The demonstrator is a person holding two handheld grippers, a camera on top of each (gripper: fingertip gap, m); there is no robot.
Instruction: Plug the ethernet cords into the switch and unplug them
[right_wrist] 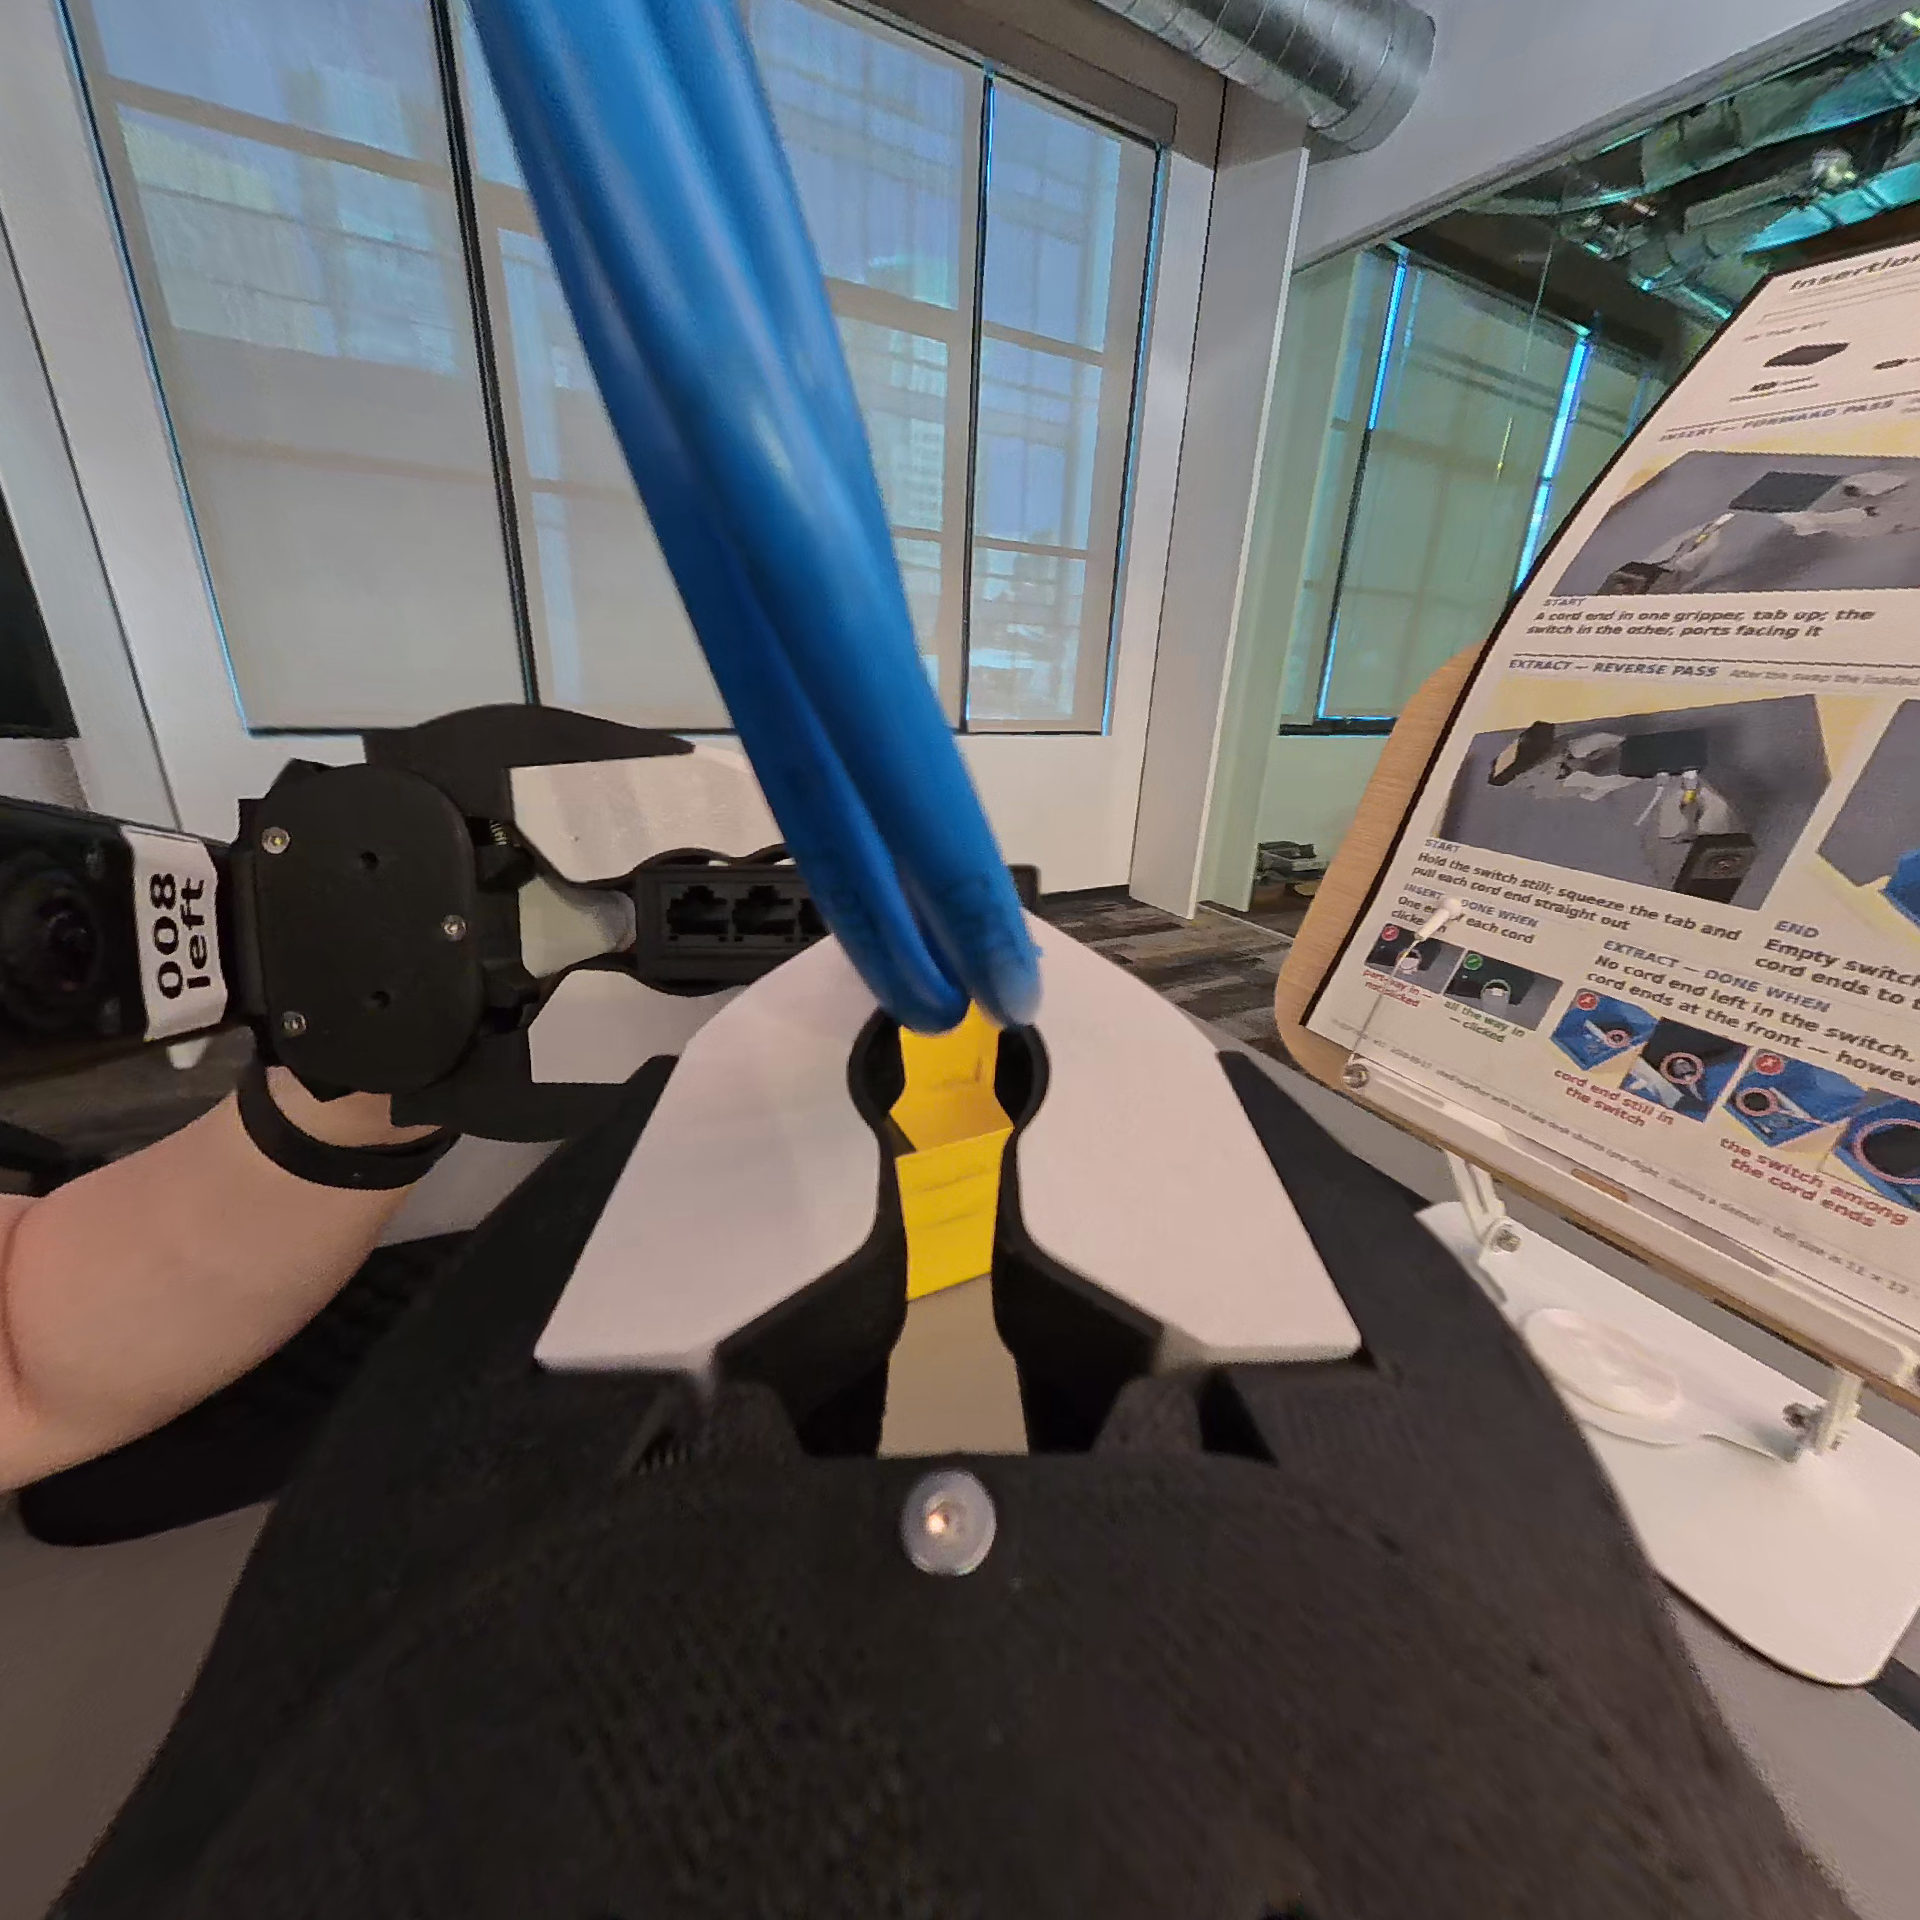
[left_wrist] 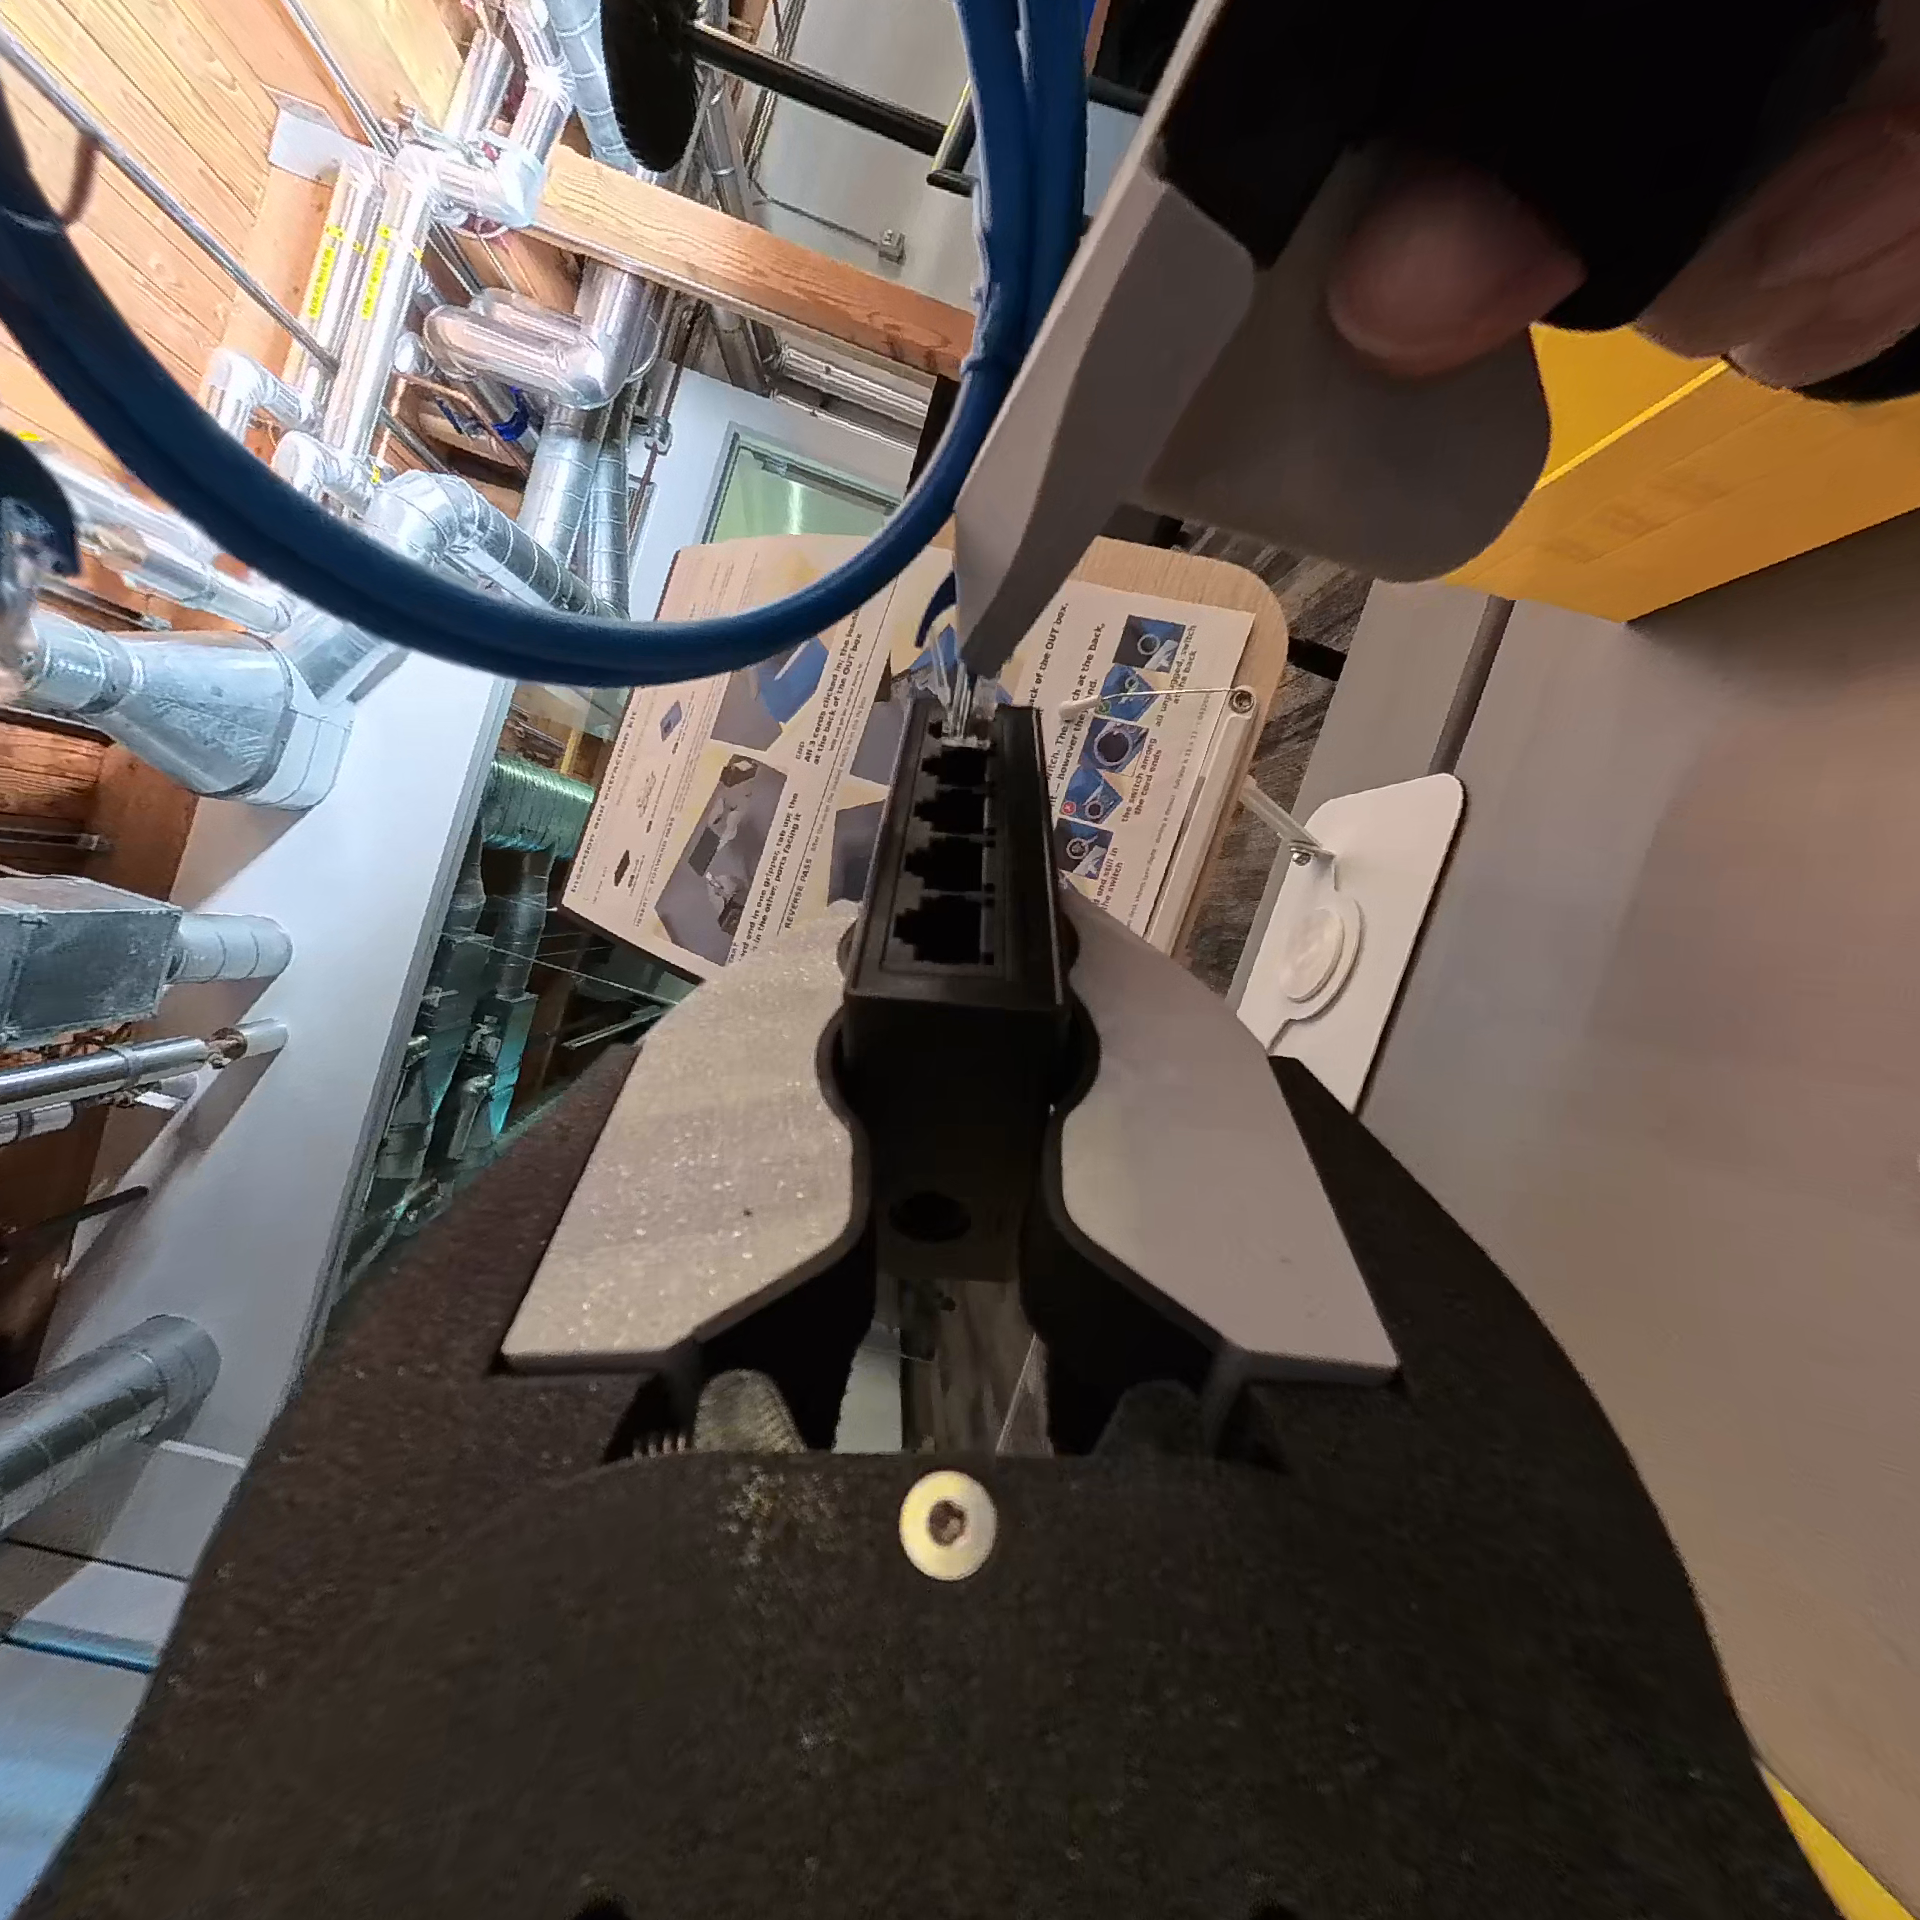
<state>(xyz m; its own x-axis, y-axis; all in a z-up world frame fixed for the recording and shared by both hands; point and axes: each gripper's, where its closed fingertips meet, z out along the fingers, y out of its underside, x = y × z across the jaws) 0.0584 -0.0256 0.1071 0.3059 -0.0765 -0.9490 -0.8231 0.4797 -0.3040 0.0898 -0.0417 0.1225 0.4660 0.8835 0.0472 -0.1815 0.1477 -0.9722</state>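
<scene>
The left gripper [left_wrist: 961,997] clamps a black switch [left_wrist: 951,894] between its two pale fingers [left_wrist: 717,1132], the box held off the grey table [left_wrist: 1683,1039]. In the left wrist view the switch's long axis runs straight away from the camera, and its row of ports faces up toward the cord end; in the right wrist view the same switch [right_wrist: 727,920] lies level, its ports facing the camera, and its right end is hidden behind the blue cords [right_wrist: 727,468]. Those cords loop out of frame at the top of both views, so where they run cannot be seen. The right gripper [right_wrist: 951,1023] is clenched on a cord end; in its own view the plug is hidden behind the fingertips and the blurred cord bundle. Only the left wrist view shows the clear plug [left_wrist: 961,696] at the tip of the right gripper [left_wrist: 982,639], pointing down at the farthest port; whether it is seated cannot be told. A yellow bin [right_wrist: 951,1164] shows only through the gap between the right fingers. To the right stands an instruction board [right_wrist: 1662,831] on a white stand [right_wrist: 1766,1496], cut off at the frame edge.
</scene>
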